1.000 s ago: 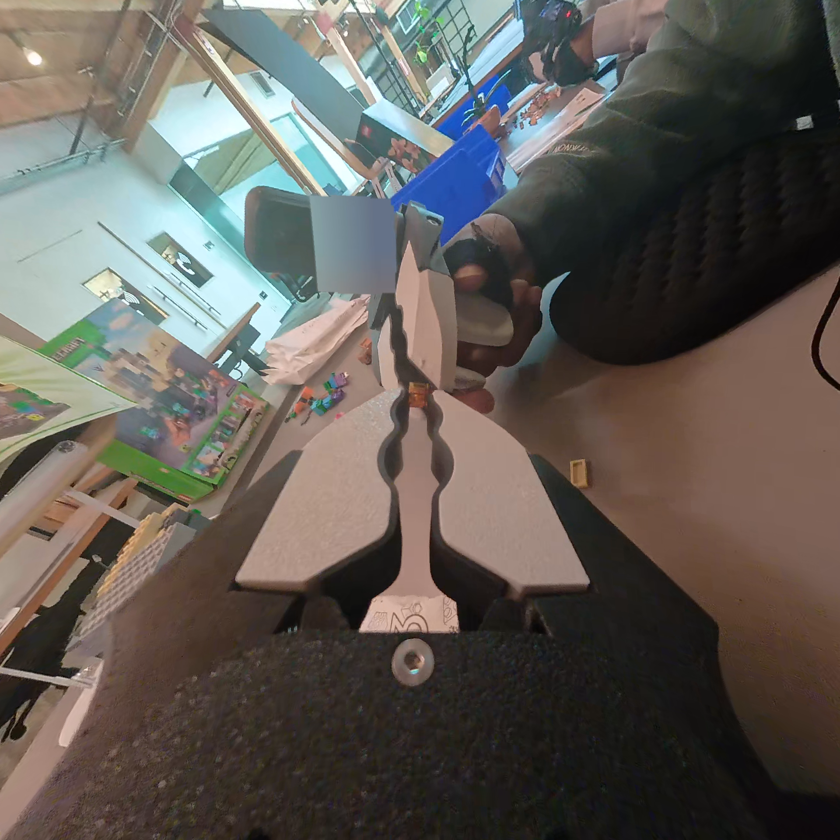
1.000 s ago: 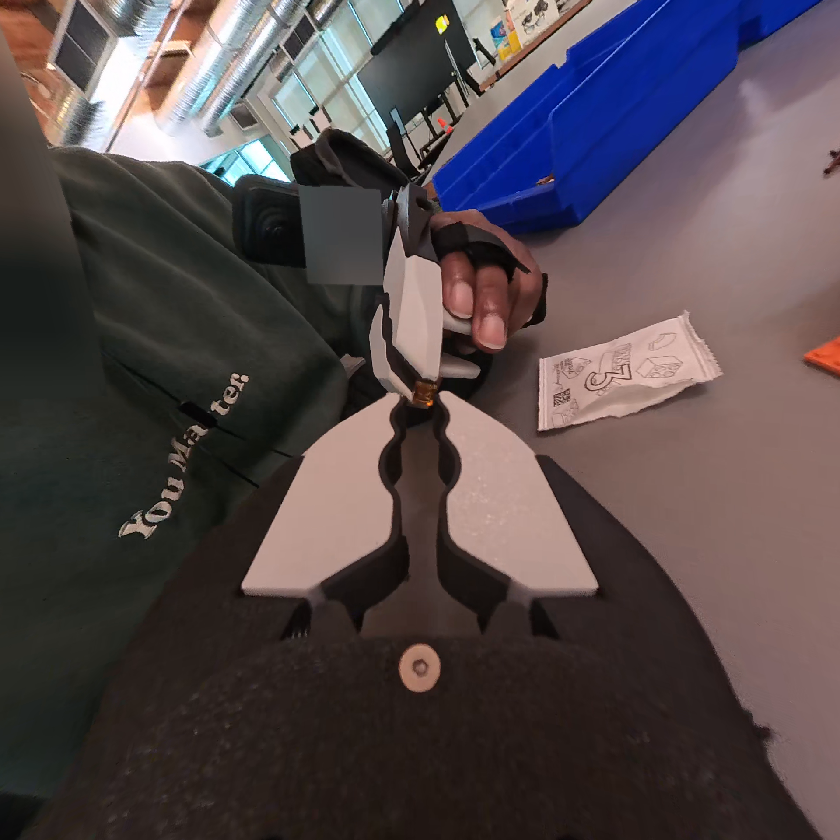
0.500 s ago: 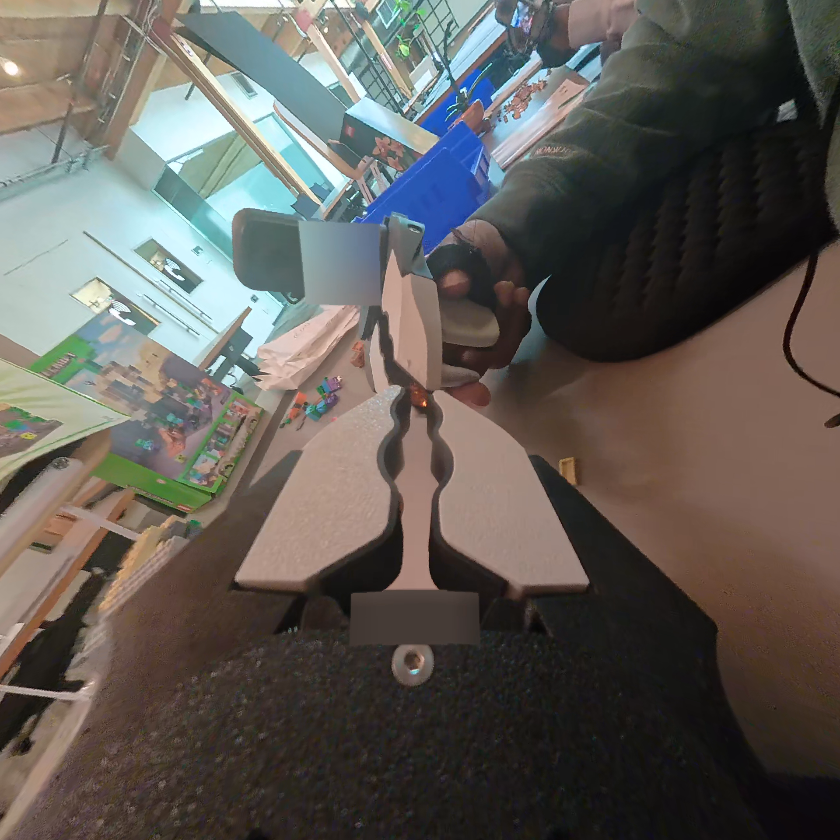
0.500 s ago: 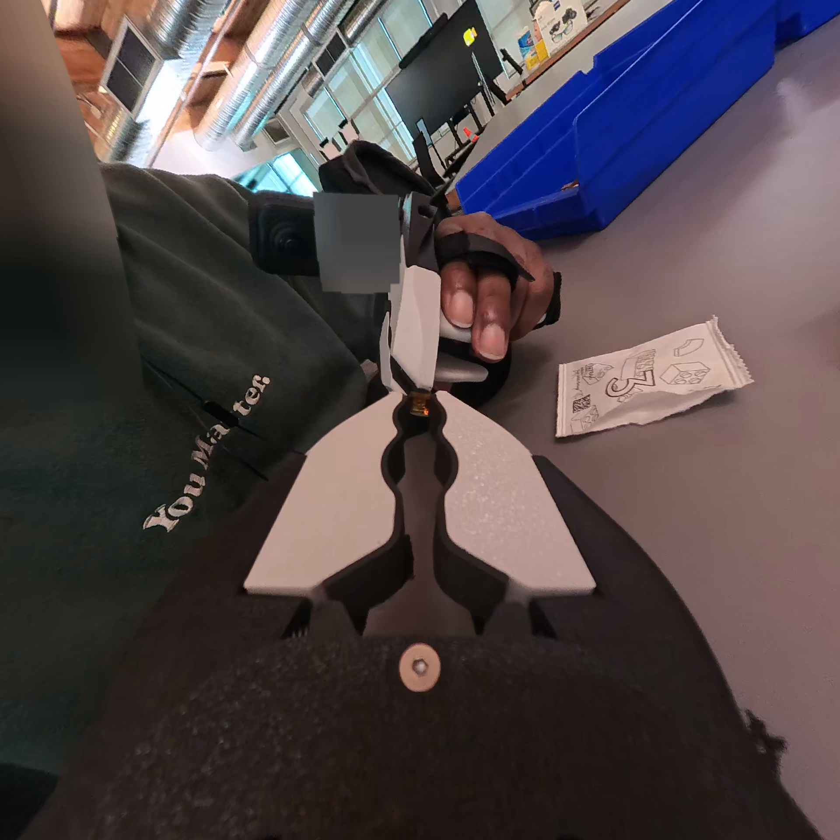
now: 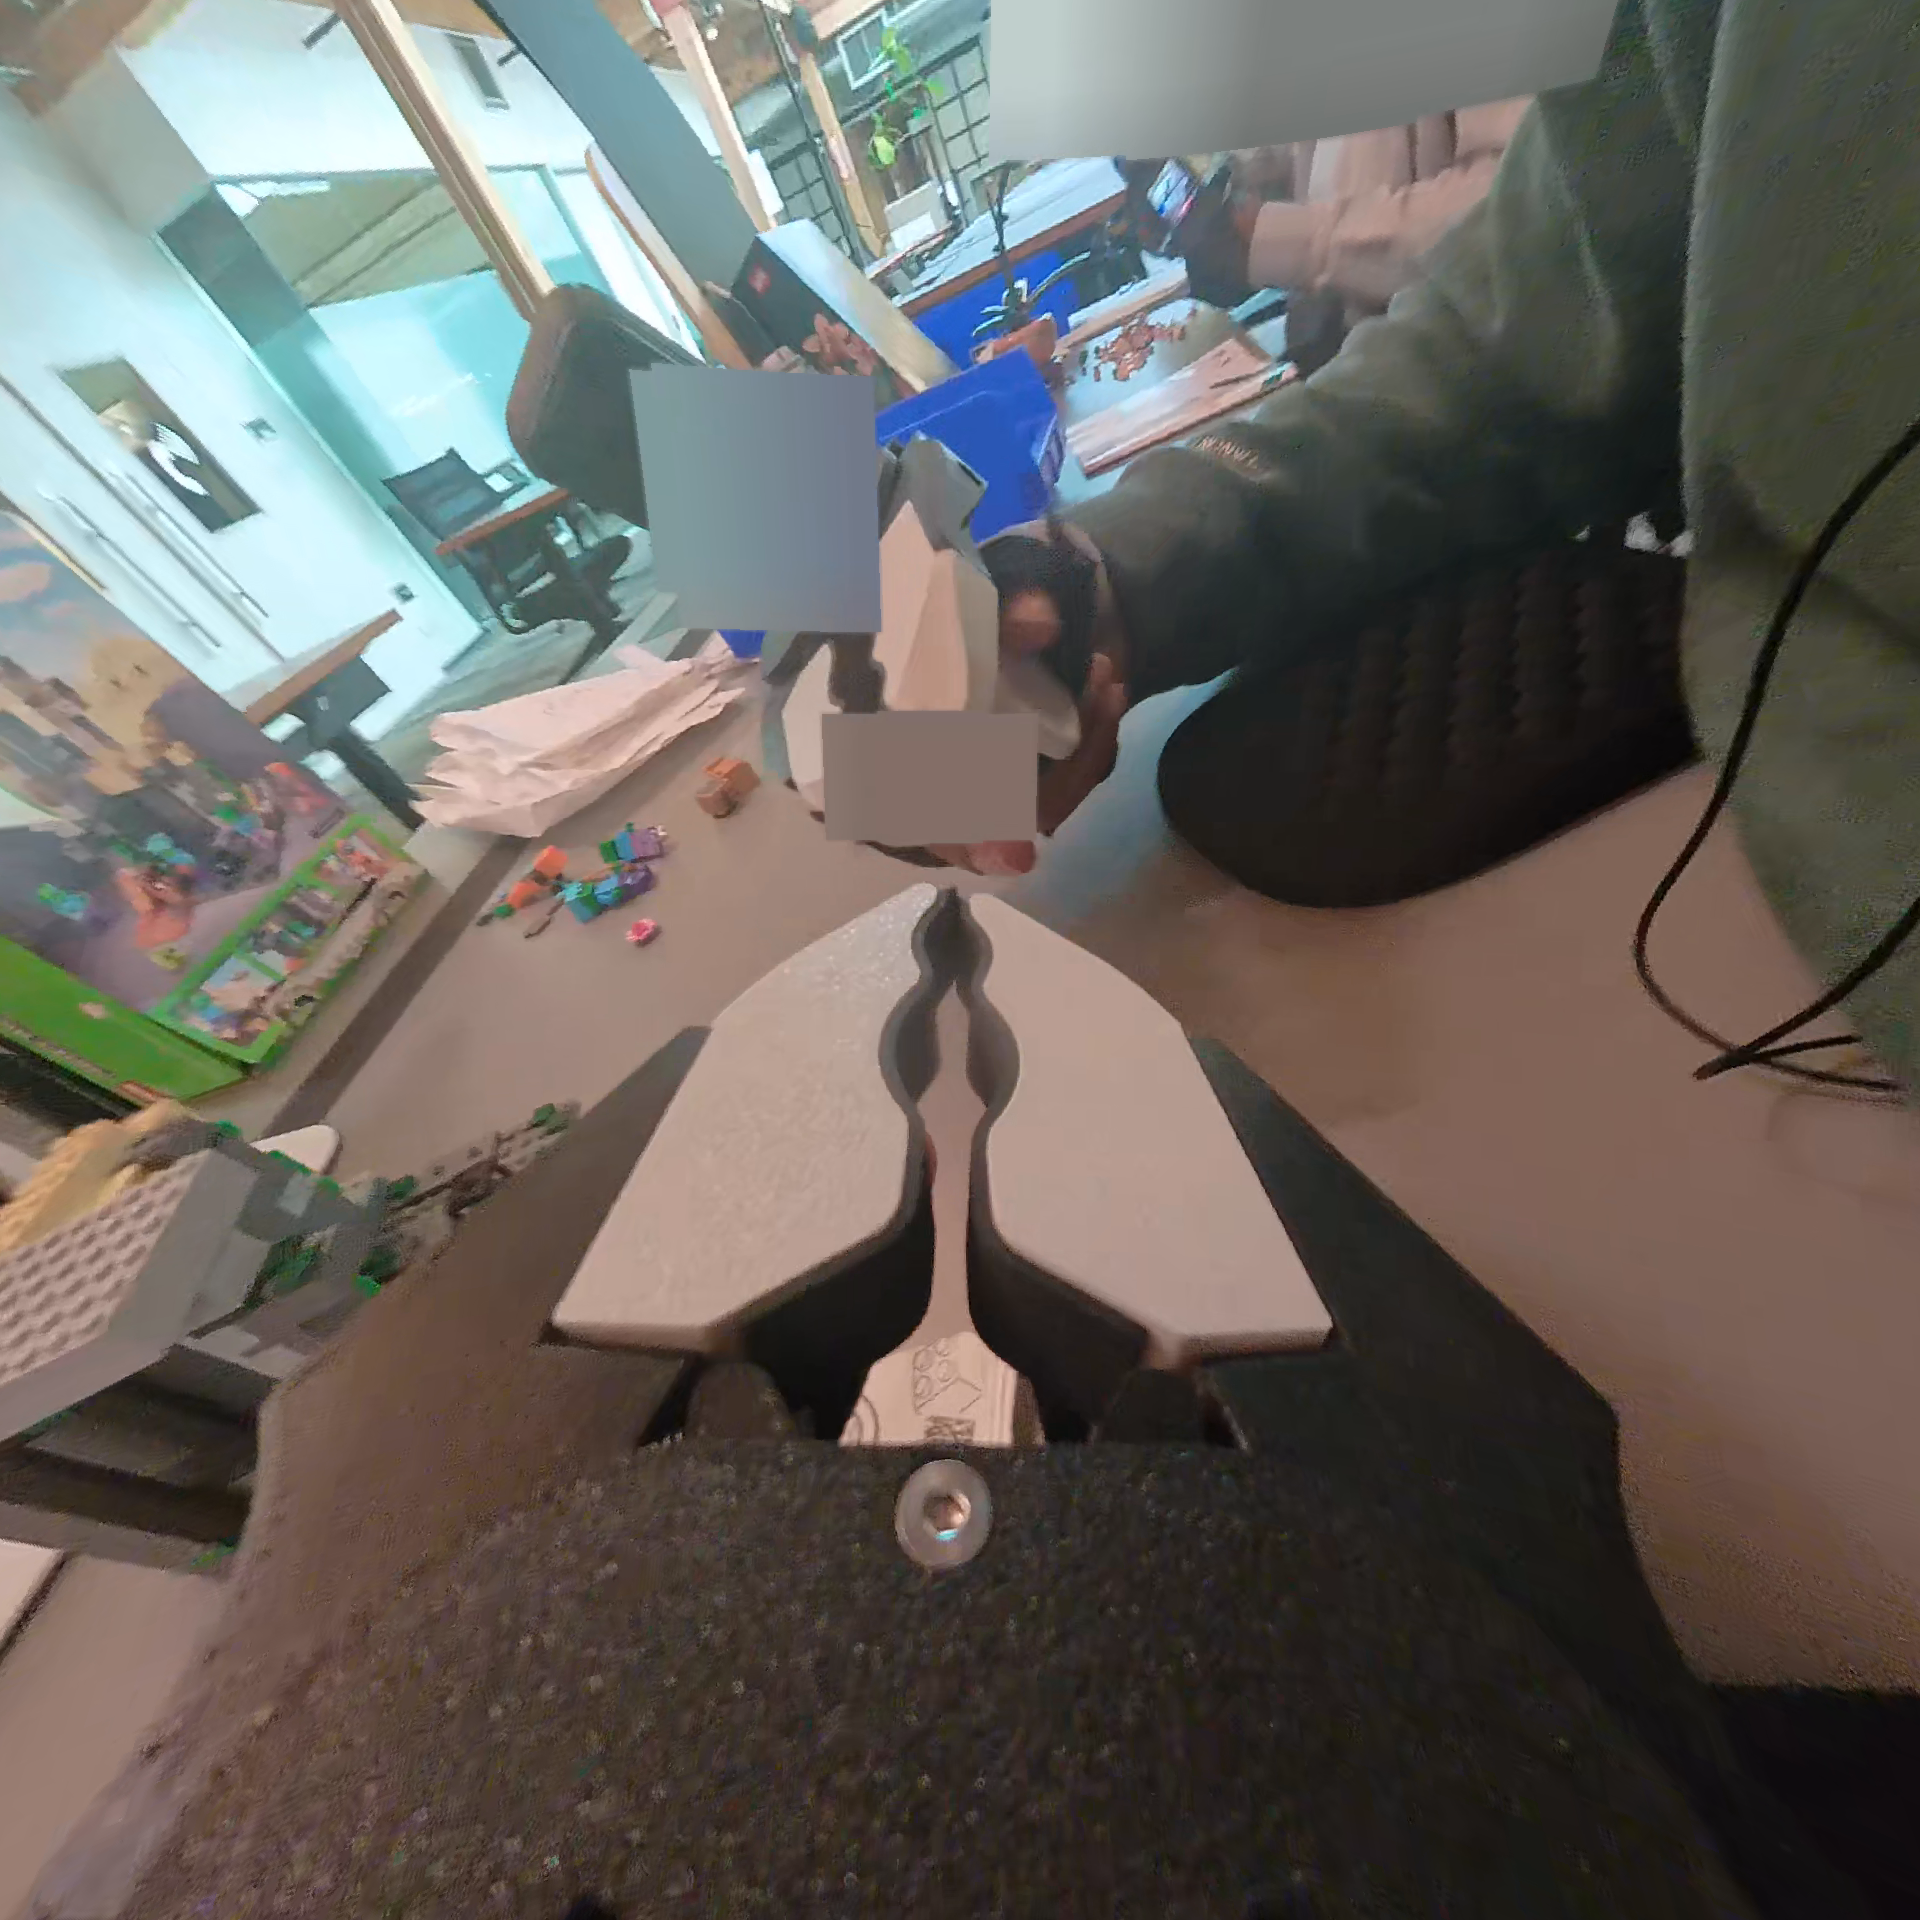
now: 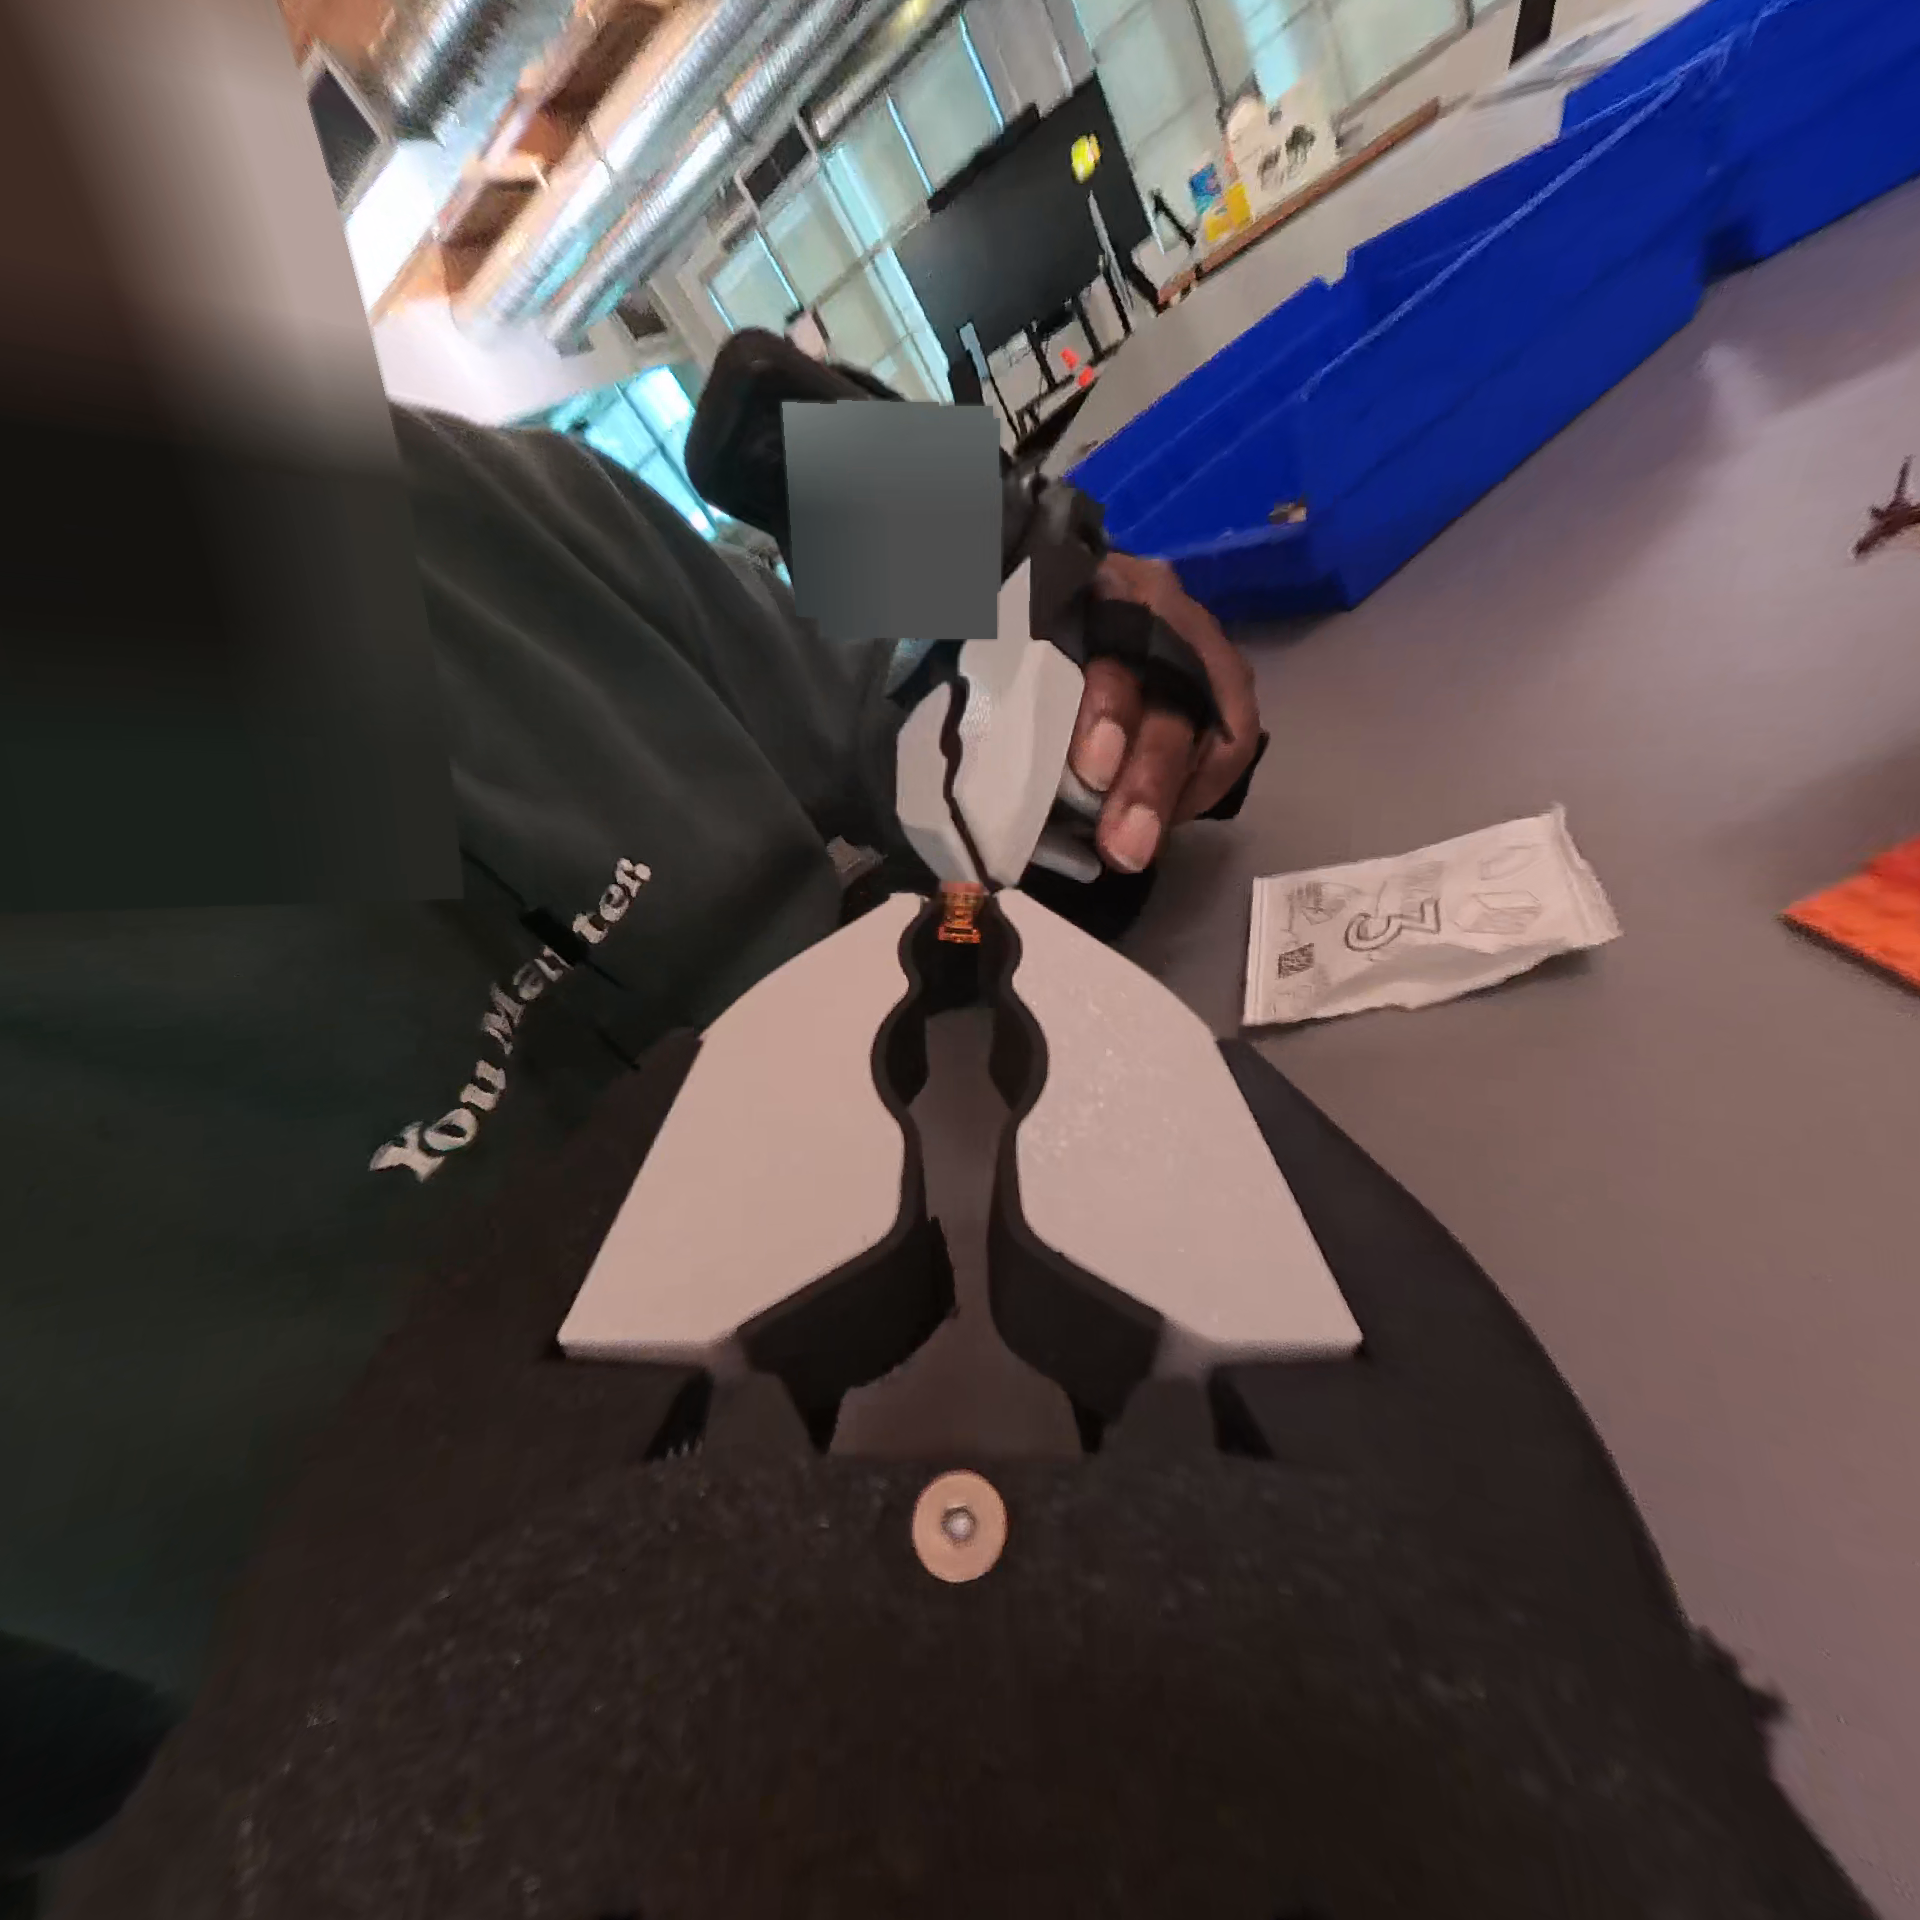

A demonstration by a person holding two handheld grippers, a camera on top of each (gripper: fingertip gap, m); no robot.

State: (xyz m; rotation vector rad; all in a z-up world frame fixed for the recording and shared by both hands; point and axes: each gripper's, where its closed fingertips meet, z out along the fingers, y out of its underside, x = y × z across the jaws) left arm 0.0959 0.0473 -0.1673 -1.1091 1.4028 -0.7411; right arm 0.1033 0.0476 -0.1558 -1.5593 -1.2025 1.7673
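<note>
Left wrist view: we look along the left gripper (image 5: 951,906), its jaws closed tip to tip with nothing visible between them. Facing it, just beyond, the right gripper (image 5: 914,717) is partly masked by grey patches.

Right wrist view: the right gripper (image 6: 961,914) is clamped on a small orange piece (image 6: 958,923) at its tips, and the left gripper (image 6: 971,868) meets it there, touching or nearly so; we cannot tell which.

Surface: a grey table (image 5: 1455,1195). On it we note scattered coloured bricks (image 5: 597,883), a stack of white paper bags (image 5: 577,743), a green building-set box (image 5: 197,935) and a grey brick build (image 5: 135,1257) at the left edge. A black cable (image 5: 1714,831) trails on the right. A printed white sachet (image 6: 1423,925) lies flat near blue bins (image 6: 1455,364).

Room: open workshop with glass partitions, ceiling ducts, a dark wall screen (image 6: 1008,239).

Writing: pale lettering shows on a dark green sweatshirt (image 6: 571,831)
</note>
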